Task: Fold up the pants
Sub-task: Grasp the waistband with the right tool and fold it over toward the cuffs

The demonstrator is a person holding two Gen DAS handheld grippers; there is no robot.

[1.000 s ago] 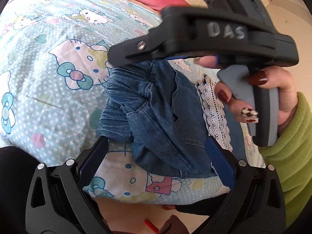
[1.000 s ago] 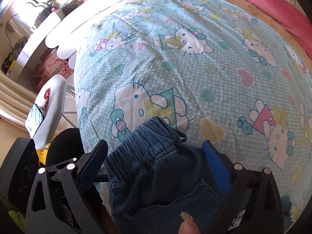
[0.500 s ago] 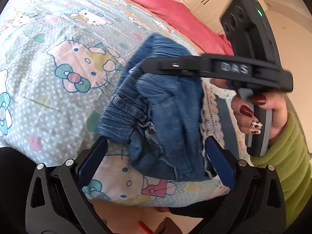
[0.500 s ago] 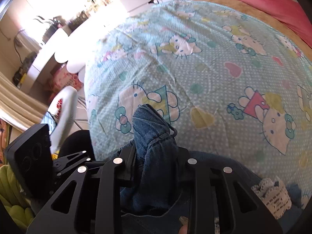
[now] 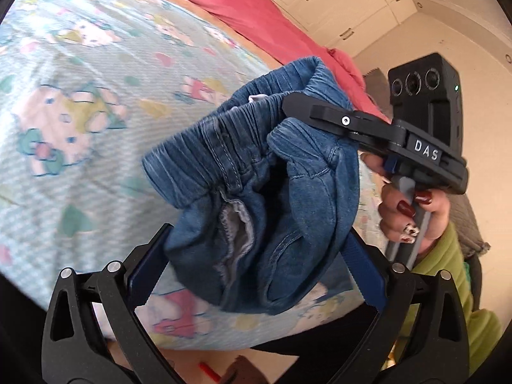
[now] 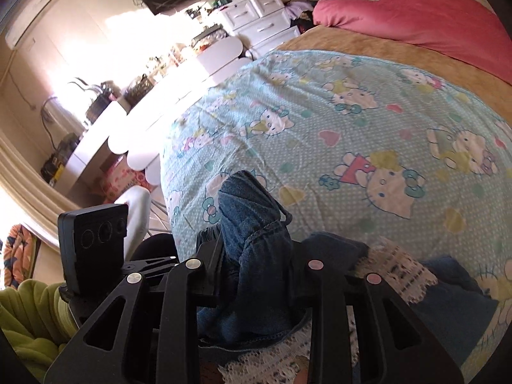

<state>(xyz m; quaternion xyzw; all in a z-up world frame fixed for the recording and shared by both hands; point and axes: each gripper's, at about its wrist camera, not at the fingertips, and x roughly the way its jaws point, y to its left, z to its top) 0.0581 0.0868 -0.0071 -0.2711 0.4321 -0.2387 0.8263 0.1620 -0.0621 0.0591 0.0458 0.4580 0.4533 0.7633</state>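
Bedding with a cartoon-cat print (image 6: 368, 121) fills both views. Low in frame, the left gripper (image 5: 256, 275) stands open around the bunched pants (image 5: 256, 192). The right gripper (image 5: 307, 108), jaws reopening slightly, pinches their waistband. Next, judging: spread them flat; open sheet lies beyond, the bed edge lower left.

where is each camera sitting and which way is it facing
Left wrist: on the left hand-held gripper, angled down across the bed; its open fingers flank the denim pants; a hand grips the right hand-held gripper.
Right wrist: on the right hand-held gripper, facing the white drawers; jaws clamp the waistband, easing slightly.
Shared: pants, cartoon-cat bedsheet, pink blanket.
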